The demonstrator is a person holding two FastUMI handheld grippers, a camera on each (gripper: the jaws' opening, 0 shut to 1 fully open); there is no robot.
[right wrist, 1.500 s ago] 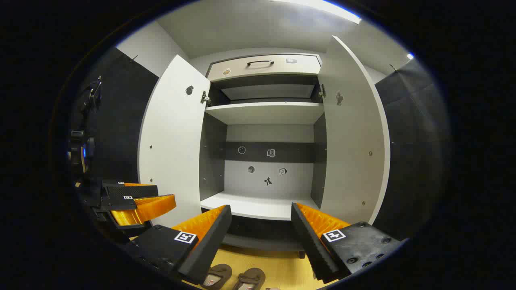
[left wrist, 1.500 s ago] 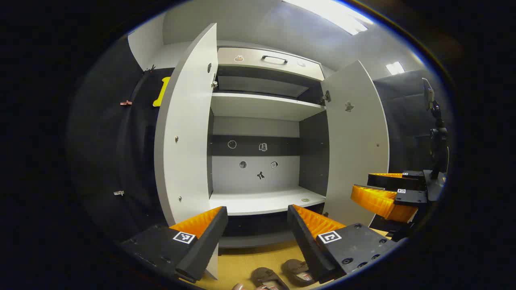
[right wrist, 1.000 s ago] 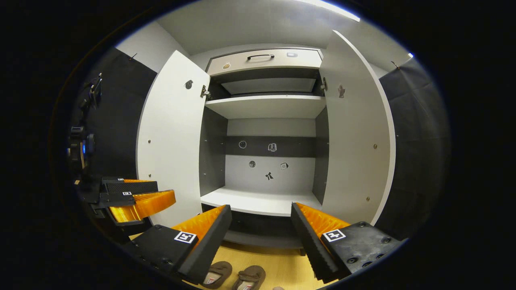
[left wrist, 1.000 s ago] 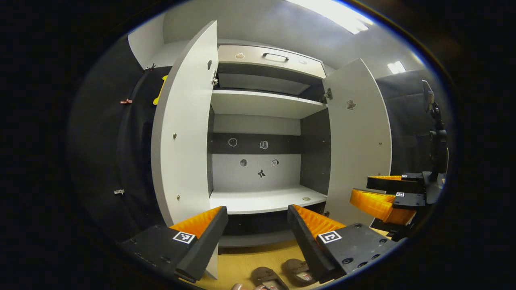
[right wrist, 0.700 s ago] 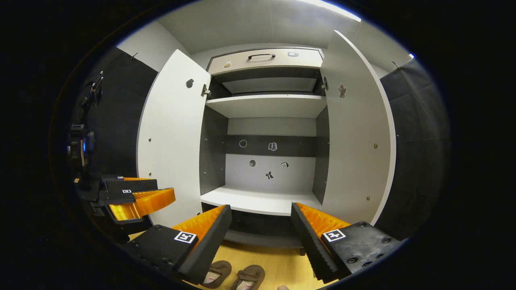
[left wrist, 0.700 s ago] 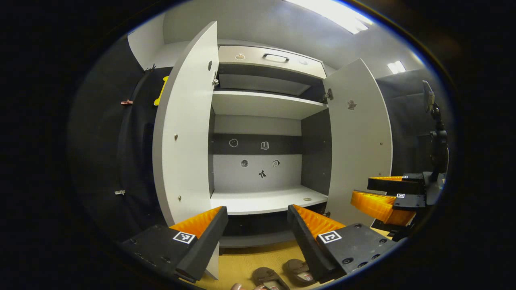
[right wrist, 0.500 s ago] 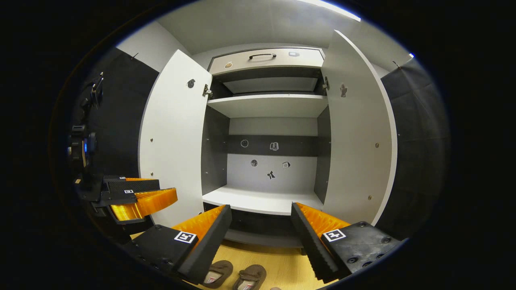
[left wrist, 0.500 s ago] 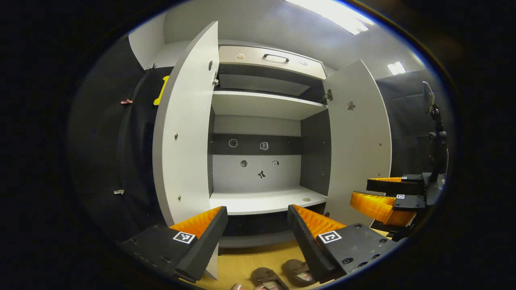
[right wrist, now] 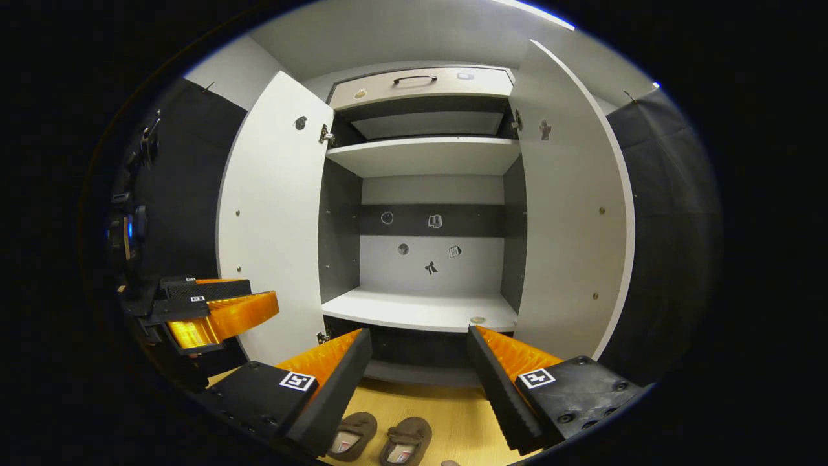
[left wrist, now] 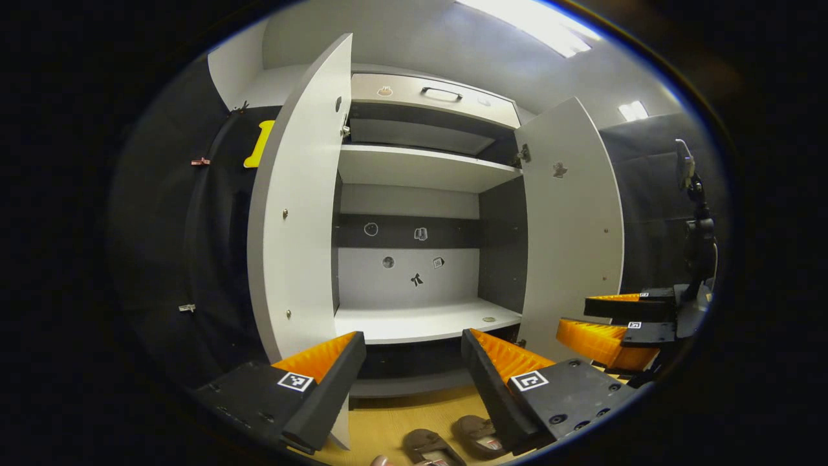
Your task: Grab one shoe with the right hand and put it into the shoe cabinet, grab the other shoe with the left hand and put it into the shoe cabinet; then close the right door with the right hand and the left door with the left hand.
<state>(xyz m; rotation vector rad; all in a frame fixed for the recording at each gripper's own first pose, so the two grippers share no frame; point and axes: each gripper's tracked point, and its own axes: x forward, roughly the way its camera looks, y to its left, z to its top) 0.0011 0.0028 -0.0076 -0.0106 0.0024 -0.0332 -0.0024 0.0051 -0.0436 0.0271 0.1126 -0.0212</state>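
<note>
Two brown shoes lie side by side on the wooden floor in front of the cabinet: one shoe (right wrist: 350, 435) on the left and the other shoe (right wrist: 405, 439) beside it; in the left gripper view they are the near shoe (left wrist: 428, 445) and the far shoe (left wrist: 477, 432). The white shoe cabinet (right wrist: 420, 309) stands with its left door (right wrist: 272, 220) and right door (right wrist: 572, 213) wide apart. My left gripper (left wrist: 414, 353) and my right gripper (right wrist: 420, 349) hover above the shoes, both open and holding nothing. The right gripper (left wrist: 618, 320) appears off to the side in the left gripper view.
The cabinet holds an upper shelf (right wrist: 424, 155), a lower shelf (left wrist: 424, 321) with a small round item (left wrist: 490, 319) on it, and a top drawer with a handle (right wrist: 414, 79). Black cloth walls flank the cabinet. A camera stand (left wrist: 697, 226) rises at the right.
The right gripper view has tilted down a little, so more of the shoes and floor show. The left gripper has barely moved. Both grippers stay open.
</note>
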